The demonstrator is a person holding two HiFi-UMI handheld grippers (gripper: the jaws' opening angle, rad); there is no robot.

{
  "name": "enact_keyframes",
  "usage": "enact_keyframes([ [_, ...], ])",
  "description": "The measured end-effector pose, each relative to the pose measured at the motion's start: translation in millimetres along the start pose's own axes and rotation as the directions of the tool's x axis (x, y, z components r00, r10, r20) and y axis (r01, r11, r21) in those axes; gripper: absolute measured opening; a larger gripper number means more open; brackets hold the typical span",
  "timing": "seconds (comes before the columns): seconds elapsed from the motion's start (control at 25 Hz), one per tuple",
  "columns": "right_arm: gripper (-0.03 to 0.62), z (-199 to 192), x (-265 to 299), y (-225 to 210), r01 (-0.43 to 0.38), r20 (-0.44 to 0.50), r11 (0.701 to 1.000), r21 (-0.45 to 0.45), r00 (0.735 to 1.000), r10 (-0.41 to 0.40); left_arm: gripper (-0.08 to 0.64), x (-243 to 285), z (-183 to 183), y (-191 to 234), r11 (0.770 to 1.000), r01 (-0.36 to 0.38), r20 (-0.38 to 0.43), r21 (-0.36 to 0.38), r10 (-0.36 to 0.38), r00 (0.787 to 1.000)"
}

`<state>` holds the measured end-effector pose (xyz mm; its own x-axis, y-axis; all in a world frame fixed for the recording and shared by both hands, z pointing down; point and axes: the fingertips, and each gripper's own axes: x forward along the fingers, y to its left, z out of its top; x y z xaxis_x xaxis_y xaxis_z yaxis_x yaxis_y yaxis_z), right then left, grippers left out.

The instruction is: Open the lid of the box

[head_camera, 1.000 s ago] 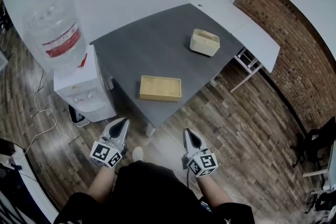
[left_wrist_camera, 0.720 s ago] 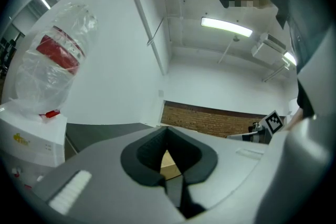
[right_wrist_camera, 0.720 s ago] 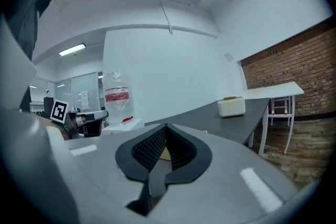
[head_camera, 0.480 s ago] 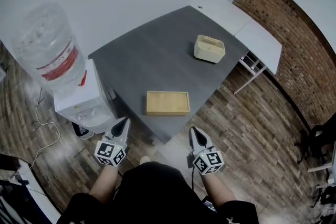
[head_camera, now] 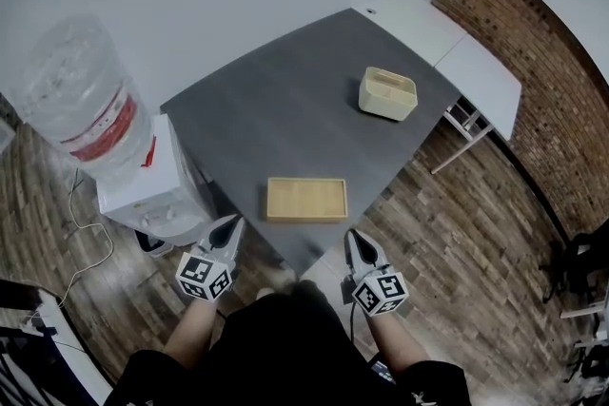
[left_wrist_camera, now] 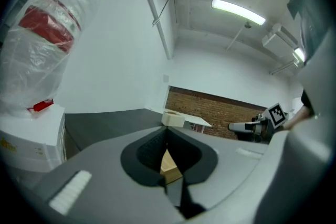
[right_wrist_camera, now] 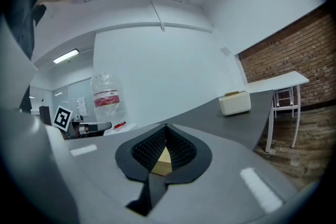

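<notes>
As the person has stepped closer to the bench (head_camera: 276, 109), the wooden box (head_camera: 306, 200) now lies just ahead, between left gripper (head_camera: 231, 225) and right gripper (head_camera: 355, 239) — both jaws closed on nothing, lid still down, so reaching in looks next

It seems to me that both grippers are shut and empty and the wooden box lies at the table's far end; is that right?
Not quite: the head view shows the wooden box at the near end of the table, just ahead of the left gripper and right gripper, which are indeed shut and empty.
</notes>
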<state>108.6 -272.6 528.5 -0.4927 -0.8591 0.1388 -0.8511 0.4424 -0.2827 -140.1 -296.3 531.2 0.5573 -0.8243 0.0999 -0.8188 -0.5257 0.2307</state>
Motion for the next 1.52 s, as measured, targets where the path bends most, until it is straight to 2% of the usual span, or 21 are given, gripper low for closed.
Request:
enact_keyframes([
  [0.24,0.003,34.5,25.1,-32.2,0.003,0.056,1.0,-0.004,0.998,-0.003,0.0,30.8,21.2,5.6,1.0,-0.019,0.034,0.005,0.019,0.999],
  [0.44,0.003,48.2,42.1,-56.2,0.025,0.071,0.999,-0.026,0.997,-0.023,0.0,52.5,17.5,14.4,0.999,-0.039,-0.011,0.012,0.039,0.999],
  [0.56,0.003,38.8,51.1,-69.1,0.036,0.028,0.999,-0.029,0.999,-0.035,0.0,63.6,5.2,22.8,0.998,-0.065,-0.06,-0.01,0.065,0.996],
  [0.72,0.003,23.0,60.0,-81.6,0.048,-0.043,0.999,-0.023,0.998,-0.049,0.0,74.6,-11.4,26.3,0.997,-0.062,-0.135,-0.038,0.057,0.989],
  [1.04,0.043,-12.0,69.1,-92.8,0.04,-0.184,0.999,-0.01,0.982,-0.042,0.002,92.0,-57.9,25.0,0.993,-0.065,-0.286,-0.094,0.036,0.958],
  [1.16,0.049,-24.5,73.2,-93.7,0.046,-0.232,0.999,-0.01,0.972,-0.047,0.07,96.5,-76.8,26.3,0.989,-0.075,-0.349,-0.127,0.026,0.937],
  [1.36,0.072,-42.7,76.7,-98.8,0.081,-0.287,0.997,0.019,0.955,-0.072,0.1,99.5,-97.0,32.0,0.979,-0.134,-0.41,-0.152,0.061,0.91],
  [1.52,0.095,-56.6,77.5,-93.8,0.08,-0.331,0.994,0.073,0.942,-0.051,0.109,100.6,-106.1,34.2,0.975,-0.138,-0.433,-0.172,0.051,0.9],
])
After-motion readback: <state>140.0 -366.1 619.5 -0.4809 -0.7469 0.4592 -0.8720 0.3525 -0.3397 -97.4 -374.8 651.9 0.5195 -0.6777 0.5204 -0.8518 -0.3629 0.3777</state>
